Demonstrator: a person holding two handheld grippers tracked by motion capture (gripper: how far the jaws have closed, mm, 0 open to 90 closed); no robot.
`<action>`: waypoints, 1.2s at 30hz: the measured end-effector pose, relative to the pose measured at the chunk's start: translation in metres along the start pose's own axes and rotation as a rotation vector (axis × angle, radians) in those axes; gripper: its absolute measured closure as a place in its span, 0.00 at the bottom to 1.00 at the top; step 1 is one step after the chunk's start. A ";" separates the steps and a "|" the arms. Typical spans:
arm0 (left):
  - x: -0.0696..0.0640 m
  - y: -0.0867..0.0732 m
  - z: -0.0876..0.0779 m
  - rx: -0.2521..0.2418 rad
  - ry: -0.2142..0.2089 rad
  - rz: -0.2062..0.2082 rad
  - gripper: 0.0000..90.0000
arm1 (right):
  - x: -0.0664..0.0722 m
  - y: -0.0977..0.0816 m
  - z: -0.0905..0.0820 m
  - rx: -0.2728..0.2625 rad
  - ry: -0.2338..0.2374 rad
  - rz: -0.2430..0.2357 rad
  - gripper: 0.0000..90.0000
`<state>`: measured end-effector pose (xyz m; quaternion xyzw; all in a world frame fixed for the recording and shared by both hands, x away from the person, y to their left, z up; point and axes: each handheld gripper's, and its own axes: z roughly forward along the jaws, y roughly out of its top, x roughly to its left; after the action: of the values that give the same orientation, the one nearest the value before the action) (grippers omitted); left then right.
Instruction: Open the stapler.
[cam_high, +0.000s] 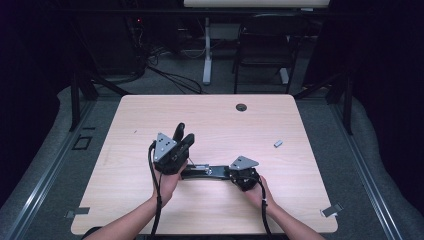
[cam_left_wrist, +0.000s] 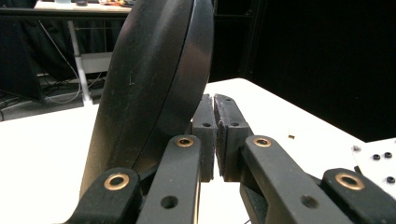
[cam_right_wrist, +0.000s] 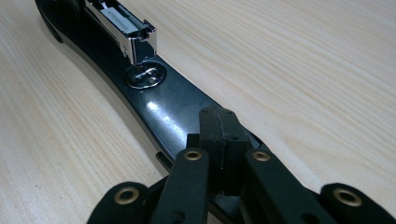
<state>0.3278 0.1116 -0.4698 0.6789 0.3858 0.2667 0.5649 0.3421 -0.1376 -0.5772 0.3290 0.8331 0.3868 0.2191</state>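
Stapler (cam_high: 207, 172) lies opened flat mid-bench (cam_high: 210, 120), base stretched toward my R side, black top arm (cam_left_wrist: 154, 88) swung up at L end.

L gripper (cam_high: 182, 134): fingers (cam_left_wrist: 204, 135) nearly shut, thin slit btwn pads, nothing in the slit as far as I see. Top arm rests against outside of L finger, not pinched – looks propped, not held.

R gripper (cam_right_wrist: 219, 135): fingers closed, pads together, sitting right at the near tip of base (cam_right_wrist: 163, 105). Can't tell if they pinch base edge or just press on it.

Metal staple channel (cam_right_wrist: 126, 28) exposed, anvil plate (cam_right_wrist: 145, 75) just below it.

Risks as I judge:
- Top arm only leaning on L finger; any L hand shift and it could snap down on hinge spring, onto channel
- R contact is at very tip; glossy plastic, may slip out, base then pivots on bench
- If both let go, stapler skids

Small grey piece (cam_high: 278, 143) sits well apart on R side of bench, no threat there
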 end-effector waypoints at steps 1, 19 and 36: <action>0.000 0.000 -0.001 0.003 0.001 0.011 0.97 | 0.000 0.000 0.000 0.001 -0.001 -0.001 1.00; 0.007 -0.001 -0.010 -0.008 0.028 0.046 0.97 | 0.000 0.000 0.000 0.003 0.006 0.001 1.00; 0.014 -0.001 -0.014 -0.012 0.045 0.032 1.00 | 0.000 0.000 0.000 0.007 0.006 -0.002 1.00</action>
<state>0.3243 0.1304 -0.4686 0.6753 0.3859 0.2933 0.5559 0.3422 -0.1377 -0.5771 0.3275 0.8355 0.3848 0.2158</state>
